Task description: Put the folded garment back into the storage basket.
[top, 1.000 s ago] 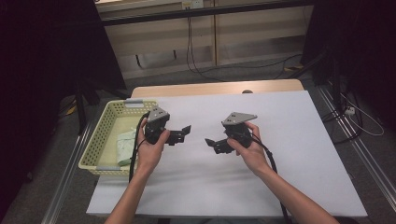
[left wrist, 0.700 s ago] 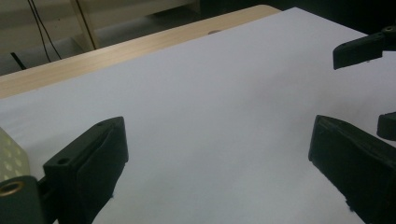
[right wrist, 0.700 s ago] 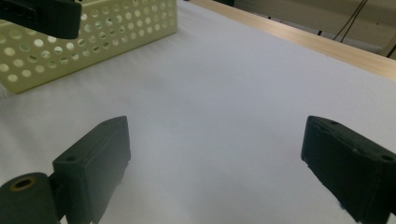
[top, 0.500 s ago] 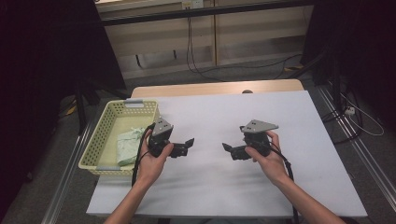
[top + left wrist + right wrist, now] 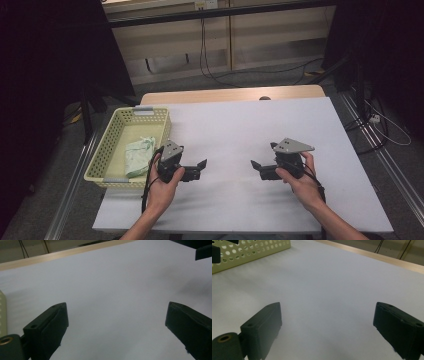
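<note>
My left gripper (image 5: pixel 200 169) rests low over the white table (image 5: pixel 240 125), just right of a yellow basket (image 5: pixel 107 150). It points right, and its jaws stand wide apart with nothing between them (image 5: pixel 117 322). My right gripper (image 5: pixel 262 157) is held at the right side of the table and points left toward the other one. It is open too, with bare table between its jaws (image 5: pixel 327 322). A gap of white table separates the two grippers. A jaw of the right gripper (image 5: pixel 203 250) pokes into the left gripper view at the top right.
The perforated yellow basket (image 5: pixel 249 252) holds a pale green folded cloth (image 5: pixel 136 154). A wooden strip (image 5: pixel 230 95) edges the table's far side. Cables lie on the floor behind and to the right.
Both hands have drawn the grippers back toward the table's near edge and lower. The right gripper has also moved further right. Both have stayed open.
</note>
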{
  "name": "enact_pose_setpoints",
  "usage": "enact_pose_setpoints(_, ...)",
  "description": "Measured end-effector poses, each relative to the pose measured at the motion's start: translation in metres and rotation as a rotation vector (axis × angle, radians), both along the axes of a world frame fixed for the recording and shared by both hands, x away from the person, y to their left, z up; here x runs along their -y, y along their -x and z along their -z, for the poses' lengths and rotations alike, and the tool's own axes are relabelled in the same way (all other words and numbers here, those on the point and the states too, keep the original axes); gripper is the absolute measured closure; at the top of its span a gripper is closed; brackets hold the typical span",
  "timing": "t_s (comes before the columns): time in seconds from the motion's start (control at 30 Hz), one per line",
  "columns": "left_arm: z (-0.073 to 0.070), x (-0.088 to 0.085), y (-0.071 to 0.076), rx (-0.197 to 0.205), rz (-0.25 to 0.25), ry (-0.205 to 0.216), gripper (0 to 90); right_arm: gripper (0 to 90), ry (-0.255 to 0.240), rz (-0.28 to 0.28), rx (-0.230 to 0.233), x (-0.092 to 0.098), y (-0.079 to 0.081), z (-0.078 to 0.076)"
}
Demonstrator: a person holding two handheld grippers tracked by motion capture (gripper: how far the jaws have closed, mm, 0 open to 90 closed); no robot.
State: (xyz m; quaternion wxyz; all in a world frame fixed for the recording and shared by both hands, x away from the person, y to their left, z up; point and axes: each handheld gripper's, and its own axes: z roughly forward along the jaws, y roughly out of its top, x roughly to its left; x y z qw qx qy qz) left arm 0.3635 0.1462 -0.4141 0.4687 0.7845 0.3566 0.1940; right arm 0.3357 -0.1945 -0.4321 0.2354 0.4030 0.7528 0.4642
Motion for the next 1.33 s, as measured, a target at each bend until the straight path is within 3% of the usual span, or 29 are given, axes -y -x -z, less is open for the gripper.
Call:
enact_pose_setpoints(0.13,0.003,-0.004,0.006,-0.007,0.004,0.010,5.0,8.3,-0.001,0.010,-0.003,0.006,0.007,0.003)
enact_pose_setpoints(0.27,0.009,-0.005,0.014,-0.013,0.015,-0.012,4.9,8.3,-0.010,0.024,-0.006,0.012,0.013,0.003)
enact_pose_setpoints(0.57,0.013,-0.007,0.022,-0.015,0.011,0.013,4.9,8.4,-0.004,0.042,-0.011,0.022,0.027,0.006)
enact_pose_setpoints(0.77,0.017,-0.007,0.028,0.003,0.018,0.013,4.9,8.4,-0.023,0.061,-0.003,0.030,0.033,0.010)
enact_pose_setpoints(0.93,0.022,-0.006,0.027,-0.013,0.013,-0.009,4.9,8.3,-0.020,0.065,-0.010,0.031,0.035,0.014)
enact_pose_setpoints(1.33,0.024,-0.004,0.025,-0.023,0.008,-0.003,4.6,7.9,-0.013,0.053,0.000,0.024,0.037,0.014)
